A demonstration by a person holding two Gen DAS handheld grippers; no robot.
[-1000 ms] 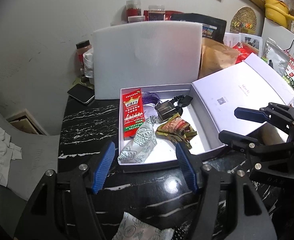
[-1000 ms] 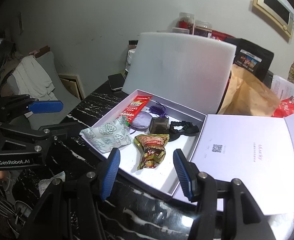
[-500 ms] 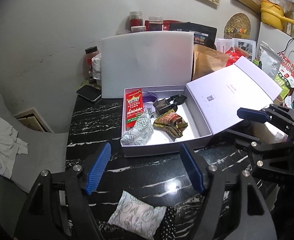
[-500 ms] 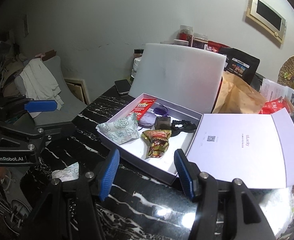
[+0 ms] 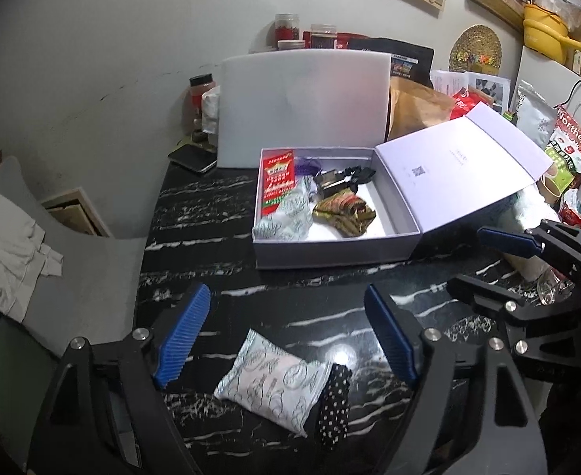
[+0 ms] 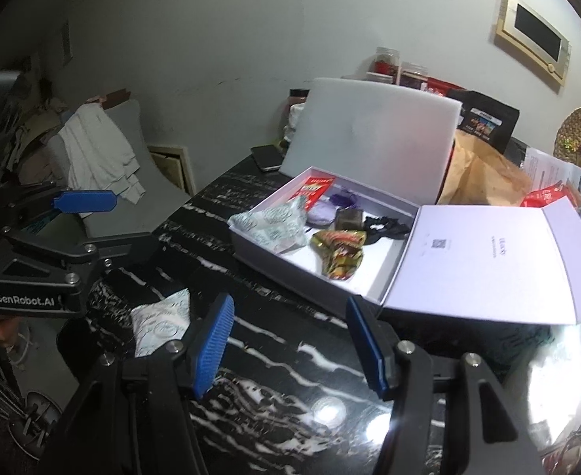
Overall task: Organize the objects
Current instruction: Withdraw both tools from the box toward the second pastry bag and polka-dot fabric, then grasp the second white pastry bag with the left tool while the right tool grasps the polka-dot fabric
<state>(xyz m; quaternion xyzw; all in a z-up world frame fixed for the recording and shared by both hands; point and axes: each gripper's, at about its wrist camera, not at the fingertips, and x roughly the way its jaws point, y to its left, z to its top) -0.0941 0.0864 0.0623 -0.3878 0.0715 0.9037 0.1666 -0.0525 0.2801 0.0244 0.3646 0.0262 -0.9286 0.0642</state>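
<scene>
Left hand-held gripper: the left hand-held gripper [image 5: 286, 336] hung low in the frame with its jaws opening and nothing between them
Right hand-held gripper: the right hand-held gripper [image 6: 290, 344] stood parted and empty at lower centre of its own view
Task's things: the white printed sachet [image 5: 270, 386] and the black dotted cloth [image 5: 335, 403] lay touching each other on the black marble bench [image 5: 195, 213], low in the frame, well apart from the box
Box: the open white gift box [image 5: 330, 251] sat mid-frame, lid folded out to the right, holding a second sachet [image 5: 286, 217], a red packet [image 5: 278, 182] and a green-gold snack wrapper [image 5: 346, 211]
Step in hand: likely picking up the loose sachet next for the box
Doing it well: I judged it best to straddle the sachet across its short side, clear of the cloth at its right edge, and to grip gently since the pouch looked soft
Free space: the bare near-right floor of the box looked the easiest place to put it
Writing: "GenRobot.AI" read on the gripper body at left of the right wrist view; "Northeast" on a bag at the right edge; a QR code on the lid; the red packet's print was too small to read
</scene>
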